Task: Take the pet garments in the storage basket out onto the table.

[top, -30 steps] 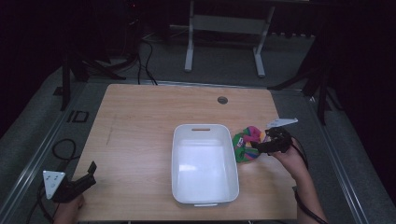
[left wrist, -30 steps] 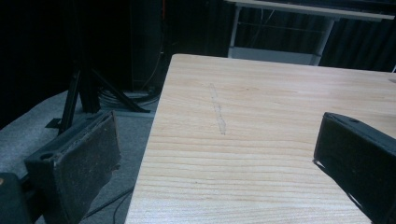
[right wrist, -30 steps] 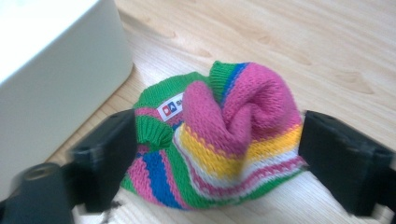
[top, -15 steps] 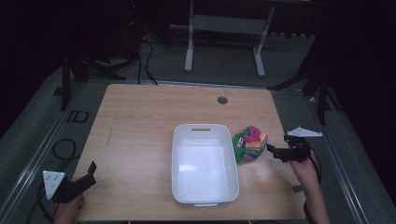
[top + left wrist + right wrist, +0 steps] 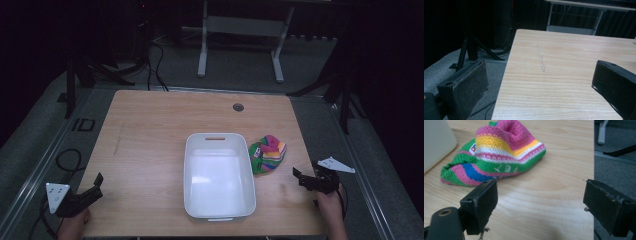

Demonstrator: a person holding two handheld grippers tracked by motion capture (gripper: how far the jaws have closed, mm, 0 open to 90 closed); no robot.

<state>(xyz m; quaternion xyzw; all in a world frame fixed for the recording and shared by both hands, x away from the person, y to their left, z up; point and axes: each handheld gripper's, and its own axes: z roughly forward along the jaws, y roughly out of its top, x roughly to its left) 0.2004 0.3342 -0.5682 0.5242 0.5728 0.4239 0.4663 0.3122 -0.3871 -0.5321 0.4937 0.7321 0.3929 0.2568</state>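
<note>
- The knitted striped hat is lying in a loose heap on the desk, just beside the right wall of the white bin and ahead of the right hand-held gripper, whose jaws are standing wide apart with nothing between them.
- The likely trouble — the floppy knit is offering no firm edge, so a shallow pinch may be catching only one fold and letting the rest drag or slip.
- The bin wall is sitting close on the hat's far side; a sweeping reach could be nudging the bin.
- The left hand-held gripper is waiting at the desk's near left corner, jaws apart too, well clear.
- A cable grommet is sitting far back — no obstacle.
</note>
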